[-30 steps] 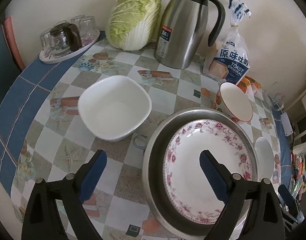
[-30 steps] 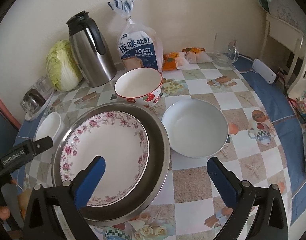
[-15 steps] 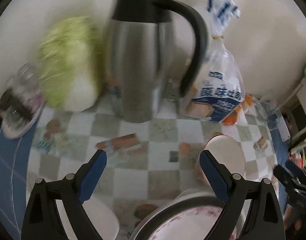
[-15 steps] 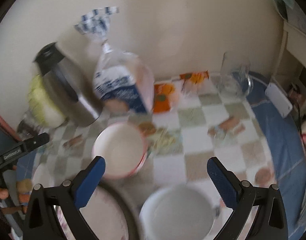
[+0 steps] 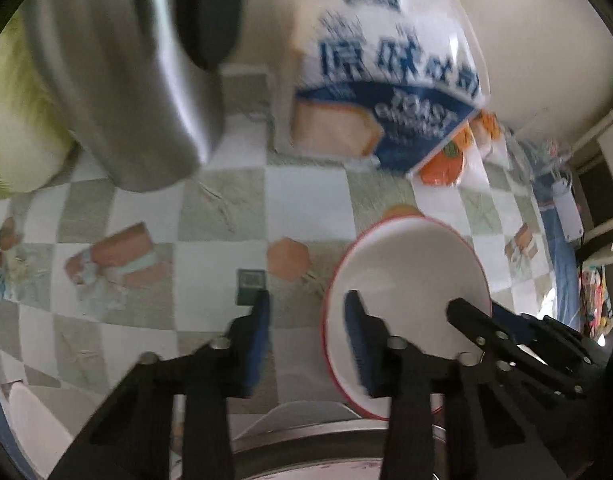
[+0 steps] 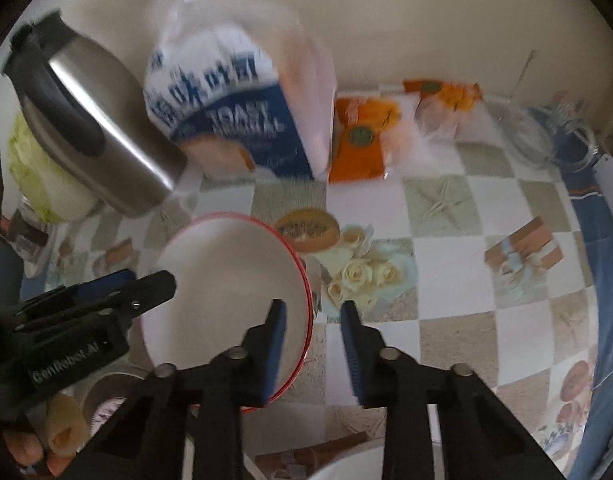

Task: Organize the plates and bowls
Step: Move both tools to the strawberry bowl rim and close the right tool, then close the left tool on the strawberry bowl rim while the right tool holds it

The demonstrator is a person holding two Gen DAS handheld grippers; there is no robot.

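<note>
A white bowl with a red rim (image 5: 406, 276) (image 6: 226, 280) stands on the checked tablecloth in front of the toast bag. My left gripper (image 5: 306, 298) straddles its left rim, one blue pad inside the bowl and one outside. Its jaws are closing, and a gap still shows on both sides of the rim. My right gripper (image 6: 312, 306) straddles the opposite rim the same way, jaws closing and pads clear of the rim. Each gripper also shows in the other's view, the right gripper (image 5: 482, 312) and the left gripper (image 6: 142, 280).
Behind the bowl stand a steel jug (image 5: 118, 80) (image 6: 94, 120), a toast bag (image 5: 386, 92) (image 6: 234, 120) and a cabbage (image 6: 38, 168). Orange packets (image 6: 362, 140) and a glass jug (image 6: 546, 136) lie at the back right. A steel pan (image 5: 326, 440) sits just in front.
Both grippers swept forward from over the pan and white bowls and dipped onto the red-rimmed bowl. Their jaws went from wide open to narrow.
</note>
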